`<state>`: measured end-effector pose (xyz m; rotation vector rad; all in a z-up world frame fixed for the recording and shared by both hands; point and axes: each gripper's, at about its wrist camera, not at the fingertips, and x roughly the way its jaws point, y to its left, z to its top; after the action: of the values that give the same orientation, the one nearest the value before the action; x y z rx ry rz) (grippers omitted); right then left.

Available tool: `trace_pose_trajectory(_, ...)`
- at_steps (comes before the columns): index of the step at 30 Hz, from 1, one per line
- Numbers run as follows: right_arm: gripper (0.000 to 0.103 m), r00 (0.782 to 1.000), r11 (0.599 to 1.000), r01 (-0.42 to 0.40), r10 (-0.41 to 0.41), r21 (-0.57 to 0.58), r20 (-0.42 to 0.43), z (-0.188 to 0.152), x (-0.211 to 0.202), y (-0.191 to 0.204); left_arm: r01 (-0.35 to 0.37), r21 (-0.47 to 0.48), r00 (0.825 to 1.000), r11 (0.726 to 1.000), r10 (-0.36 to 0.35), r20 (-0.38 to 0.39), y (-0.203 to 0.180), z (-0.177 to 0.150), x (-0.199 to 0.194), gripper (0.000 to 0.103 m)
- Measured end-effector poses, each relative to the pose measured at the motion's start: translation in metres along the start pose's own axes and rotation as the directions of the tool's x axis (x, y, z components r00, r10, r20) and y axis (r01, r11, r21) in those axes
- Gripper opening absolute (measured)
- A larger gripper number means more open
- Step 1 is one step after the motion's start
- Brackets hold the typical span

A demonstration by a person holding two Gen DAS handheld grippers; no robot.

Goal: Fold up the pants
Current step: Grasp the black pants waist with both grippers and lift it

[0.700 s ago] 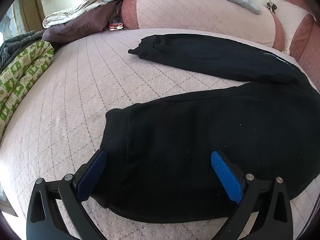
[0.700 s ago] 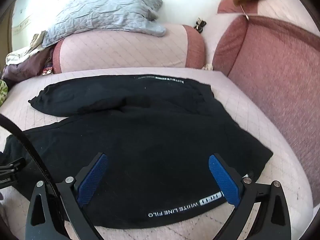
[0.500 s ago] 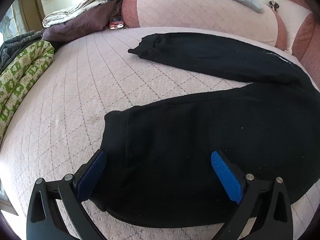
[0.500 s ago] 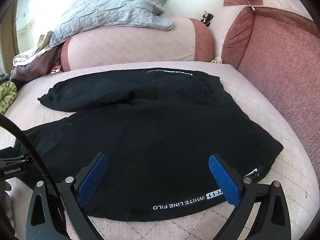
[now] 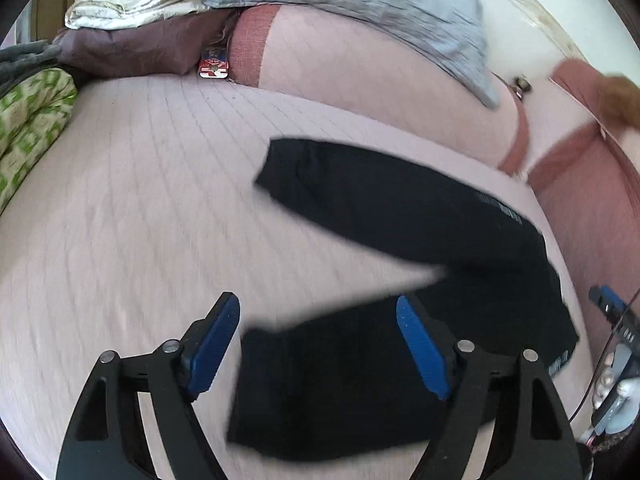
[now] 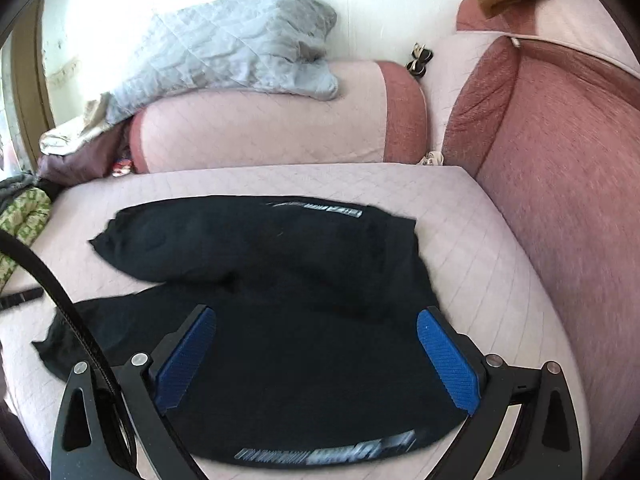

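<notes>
The black fleece sweatpants [image 6: 304,320] lie spread on the pink quilted bed cover [image 6: 472,248], filling the lower middle of both views, legs splayed apart toward the left of the frame; nothing folded yet, I'd say. Right gripper [image 6: 316,360] is spread wide over the waist end, nothing pinched; left gripper [image 5: 318,354] is open too, hovering above the near leg's cuff, pads off the cloth. Main risk I see: the left view is smeared, so a fast grab could catch only the top layer or snag the quilt; then the legs won't line up.
</notes>
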<state>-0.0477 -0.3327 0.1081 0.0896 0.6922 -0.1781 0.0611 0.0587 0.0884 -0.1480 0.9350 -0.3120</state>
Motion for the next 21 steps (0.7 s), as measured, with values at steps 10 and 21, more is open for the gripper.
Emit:
trace_pose_trajectory(10, 0.101, 0.98, 0.991, -0.062, 0.039, -0.115, -0.193, 0.097, 0.151, -0.036, -0.018, -0.045, 0.993, 0.999, 0.013, -0.115, 0.021, 0.111, 0.129, 0.08)
trace_pose_trajectory(21, 0.1, 0.948, 0.971, -0.123, 0.053, -0.206, -0.314, 0.131, 0.257, -0.022, 0.044, -0.051, 0.99, 0.998, -0.05, -0.133, 0.027, 0.15, 0.2, 0.098)
